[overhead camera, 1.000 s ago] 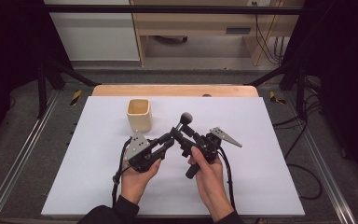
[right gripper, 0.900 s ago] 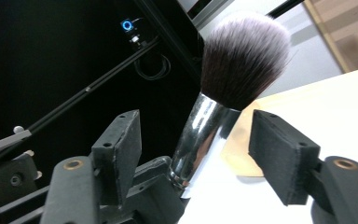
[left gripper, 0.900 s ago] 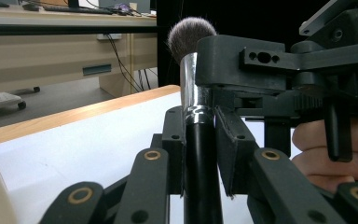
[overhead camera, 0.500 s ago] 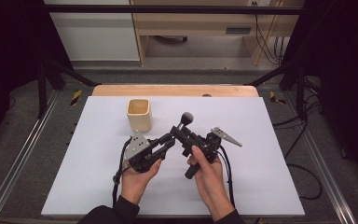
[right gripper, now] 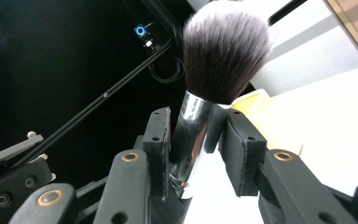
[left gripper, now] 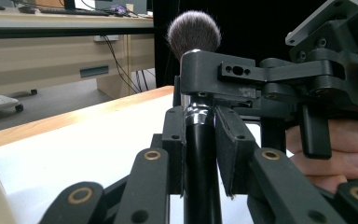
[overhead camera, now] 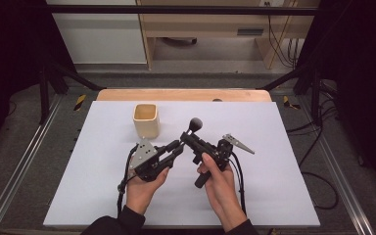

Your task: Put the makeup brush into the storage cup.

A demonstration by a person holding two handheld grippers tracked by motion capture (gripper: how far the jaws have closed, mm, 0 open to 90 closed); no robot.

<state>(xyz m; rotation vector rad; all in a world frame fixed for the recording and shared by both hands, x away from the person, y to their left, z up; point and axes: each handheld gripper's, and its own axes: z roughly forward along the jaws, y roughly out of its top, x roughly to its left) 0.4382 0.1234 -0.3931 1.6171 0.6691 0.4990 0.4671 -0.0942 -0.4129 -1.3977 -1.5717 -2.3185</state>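
A makeup brush [overhead camera: 195, 124] with a dark fluffy head, silver ferrule and black handle stands upright above the white board. My left gripper [overhead camera: 177, 148] is shut on its black handle [left gripper: 200, 163], one pad on each side. My right gripper [overhead camera: 187, 137] reaches in from the right. Its jaws have just been closing and now clamp the silver ferrule [right gripper: 193, 126] just under the bristles [right gripper: 226, 56]. In the left gripper view the right gripper [left gripper: 200, 74] crosses in front of the ferrule, above my own pads.
A cream square cup [overhead camera: 146, 120] stands upright behind and left of the grippers, with its corner [right gripper: 261, 112] just beyond the brush. The white board [overhead camera: 274, 186] lies on a wooden table [overhead camera: 186, 94]. Black frame rails run along both sides.
The right gripper's jaws have drawn in around the brush's ferrule. Both hands and the brush have stayed where they were.
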